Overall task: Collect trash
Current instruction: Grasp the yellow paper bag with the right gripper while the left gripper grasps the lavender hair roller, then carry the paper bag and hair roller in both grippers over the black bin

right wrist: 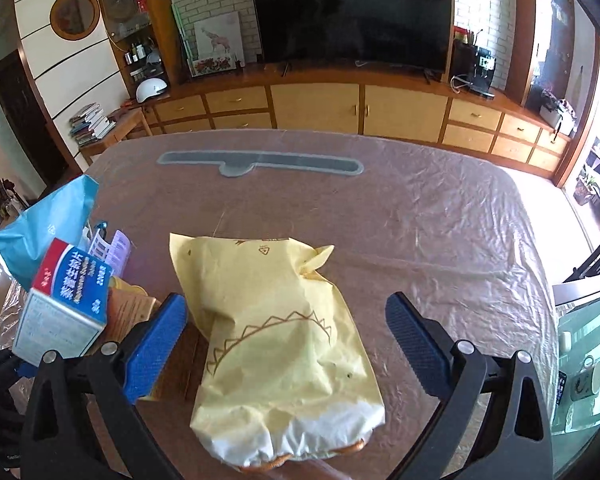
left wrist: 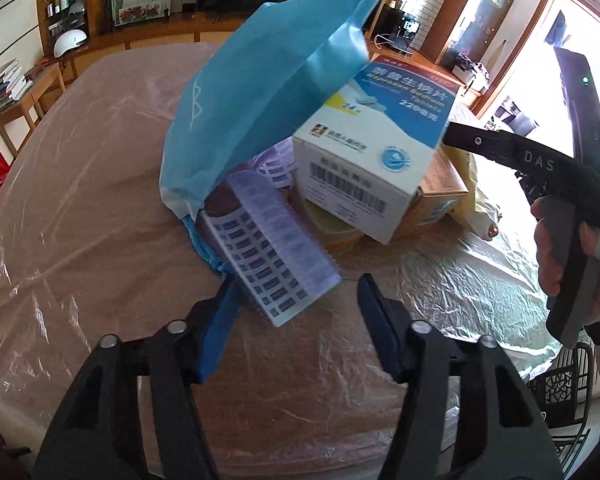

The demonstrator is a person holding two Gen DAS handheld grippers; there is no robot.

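- Progress: collection appears at an early stage. The trash sits in a loose pile on the plastic-covered table (right wrist: 440, 220); no item is gripped.
- Left gripper (left wrist: 296, 292): jaws stand apart around the near end of the purple-printed blister sheet (left wrist: 272, 256). The left pad lies at the sheet's edge; a firm clamp cannot be confirmed.
- Right gripper (right wrist: 286, 316): jaws wide apart, straddling the yellow paper bag (right wrist: 284, 332) without pressing it.
- Blue bag (left wrist: 260, 92): drapes over the pile, mouth toward the items, edge raised.
- White-and-blue medicine box (left wrist: 374, 152): tilted, leaning on a brown carton (left wrist: 440, 192).
- Yellow paper bag: crumpled, lying flat, white at the near end.
- Remaining, judged: all items still need bagging.
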